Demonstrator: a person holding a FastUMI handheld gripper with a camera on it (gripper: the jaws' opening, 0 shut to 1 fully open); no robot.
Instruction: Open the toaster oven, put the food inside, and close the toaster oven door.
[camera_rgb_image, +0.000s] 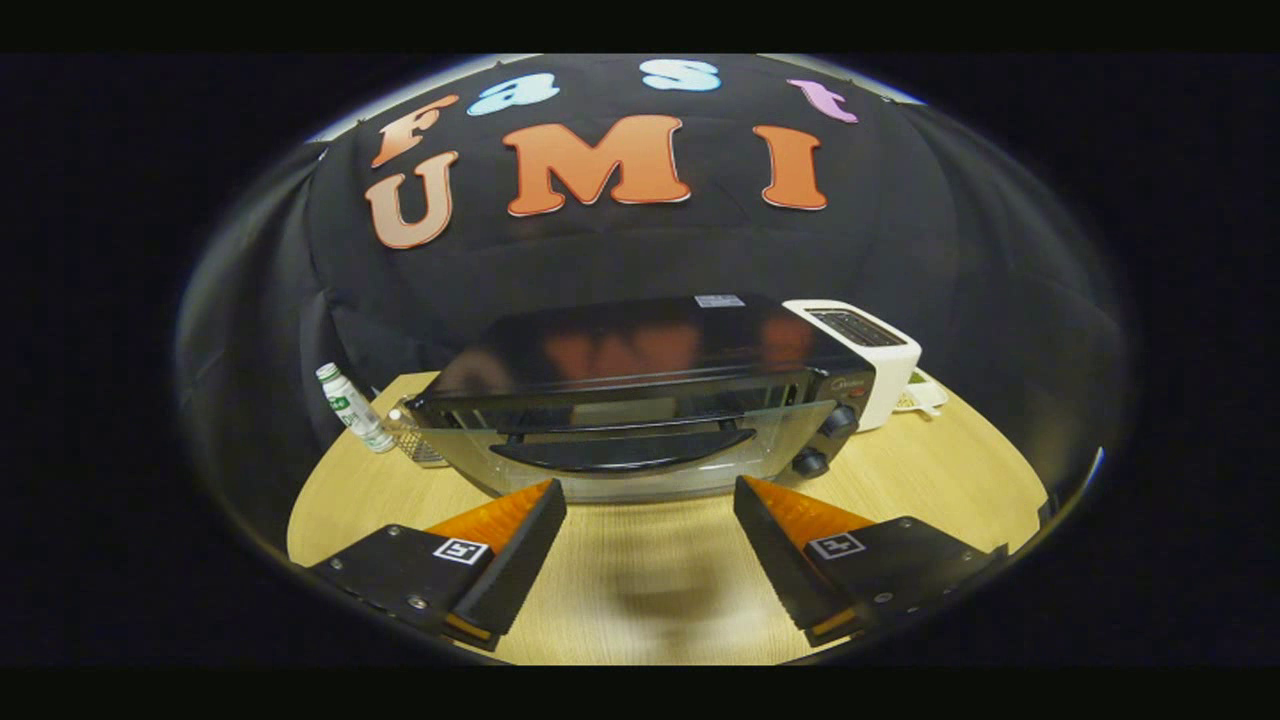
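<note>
My gripper is spread wide, its 2 fingers well apart and holding nothing. Between them I see bare table, a round top of pale wood, with a soft shadow lying on it. Each finger carries a small square marker on its upper face.

Just ahead of the fingertips stands the oven, square to me, black on top and glossy enough to mirror the wall behind. Its glass door is closed, tilted slightly back, and the long dark curved handle runs across the door, roughly level with the gap between my fingers. The fingertips are near the door's lower edge but not touching it. Through the glass I can make out a rack, dimly; whether anything lies on it I cannot tell. 2 dark knobs sit one above the other on the panel at the right end of the oven, just beyond my right finger.

Behind the oven's right corner, touching or nearly touching it, is a white toaster with its slots facing up. To the left of the oven a small white bottle with a green label leans to the left, and just beside it a wire basket stands against the oven's left end. What it holds I cannot make out.
</note>
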